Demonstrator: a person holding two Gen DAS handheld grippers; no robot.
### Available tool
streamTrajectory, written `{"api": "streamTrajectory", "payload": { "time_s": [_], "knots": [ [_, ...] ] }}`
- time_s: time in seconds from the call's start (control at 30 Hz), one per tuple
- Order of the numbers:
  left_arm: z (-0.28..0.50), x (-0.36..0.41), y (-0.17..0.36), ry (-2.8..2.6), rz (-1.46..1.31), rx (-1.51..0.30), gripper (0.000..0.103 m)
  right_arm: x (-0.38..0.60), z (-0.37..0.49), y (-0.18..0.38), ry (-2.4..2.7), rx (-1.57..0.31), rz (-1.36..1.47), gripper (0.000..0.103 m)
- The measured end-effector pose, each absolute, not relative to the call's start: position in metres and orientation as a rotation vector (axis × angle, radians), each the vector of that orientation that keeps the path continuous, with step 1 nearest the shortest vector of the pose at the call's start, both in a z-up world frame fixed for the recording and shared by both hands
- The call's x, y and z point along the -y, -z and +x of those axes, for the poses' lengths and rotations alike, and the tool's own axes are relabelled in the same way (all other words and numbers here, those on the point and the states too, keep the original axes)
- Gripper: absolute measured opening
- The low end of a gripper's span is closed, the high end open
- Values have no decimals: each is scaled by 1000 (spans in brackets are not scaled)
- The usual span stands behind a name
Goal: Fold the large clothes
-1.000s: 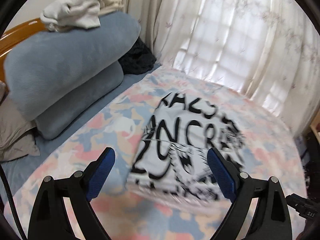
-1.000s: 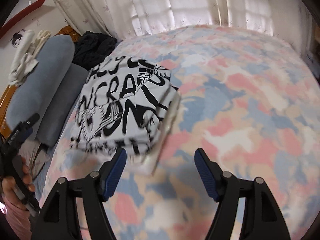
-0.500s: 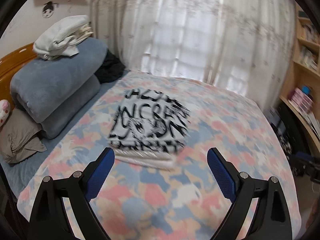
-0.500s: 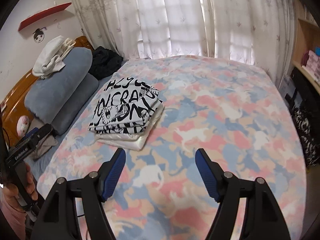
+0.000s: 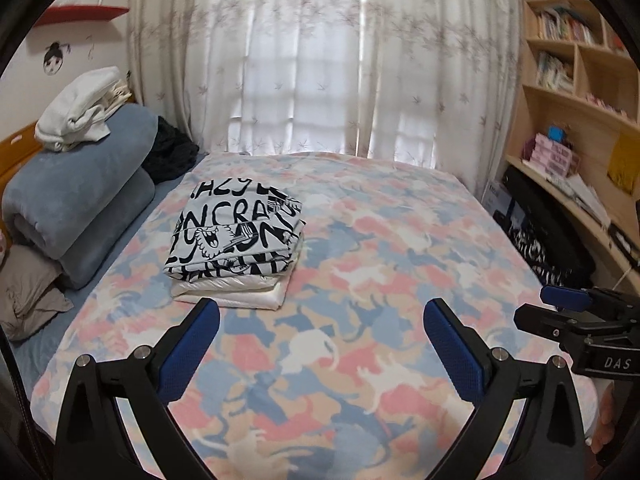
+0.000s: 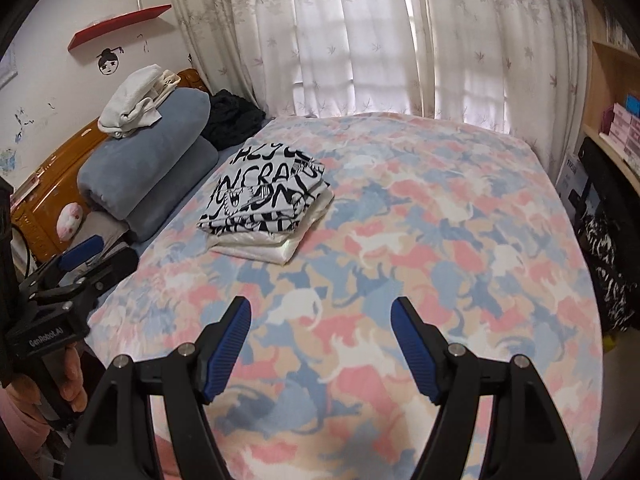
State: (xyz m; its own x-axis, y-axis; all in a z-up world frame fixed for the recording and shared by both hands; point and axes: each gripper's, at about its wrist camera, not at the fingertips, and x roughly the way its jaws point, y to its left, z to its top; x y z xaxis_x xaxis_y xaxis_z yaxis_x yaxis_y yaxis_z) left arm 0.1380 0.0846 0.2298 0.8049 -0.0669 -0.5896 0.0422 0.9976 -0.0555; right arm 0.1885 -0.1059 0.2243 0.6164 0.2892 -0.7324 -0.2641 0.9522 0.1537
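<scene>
From the left wrist camera, the left gripper hangs over the near part of the bed, its jaws opening to their widest with nothing but patterned bedspread between them. The black-and-white printed garment lies folded into a neat block on the left half of the bed, stacked squarely on a folded white garment whose edge shows beneath it. The stack sits well apart from the fingers, beside the rolled grey-blue bedding (which carries its own small heap of white cloth). At the right edge the right gripper enters the picture, off the side of the bed.

From the right wrist camera, the right gripper also stands apart and empty, pointing down at bare bedspread. The same folded stack rests farther up, untouched by either tool; the left gripper shows at the left margin with part of a hand below it.

Judging by this, the folding of these two pieces looks finished. No unfolded garment lies on the bedspread; whether the dark cloth by the curtain is next cannot be told.
</scene>
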Motion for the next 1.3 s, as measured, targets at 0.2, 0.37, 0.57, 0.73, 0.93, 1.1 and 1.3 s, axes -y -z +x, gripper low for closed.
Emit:
{"api": "streamTrajectory", "payload": {
  "time_s": [0.2, 0.37, 0.57, 0.73, 0.93, 1.1, 1.3],
  "knots": [
    [131, -56, -186, 71, -14, -628, 102, 122, 166, -181, -286, -812, 73, 81],
    [119, -42, -136, 14, 11, -625, 102, 133, 145, -146, -202, -757, 75, 95],
    [98, -29, -92, 11, 22, -672, 102, 137, 120, -100, -111, -768, 91, 96],
    [86, -22, -84, 20, 18, -693, 102, 139, 104, -78, -76, -775, 116, 96],
    [77, -26, -85, 22, 13, -695, 102, 139, 91, -72, -75, -775, 140, 96],
    [73, -33, -84, 29, -8, -714, 102, 134, 83, -78, -88, -753, 133, 96],
    [64, -37, -85, 13, -6, -709, 102, 128, 77, -79, -90, -749, 108, 96]
  ]
}}
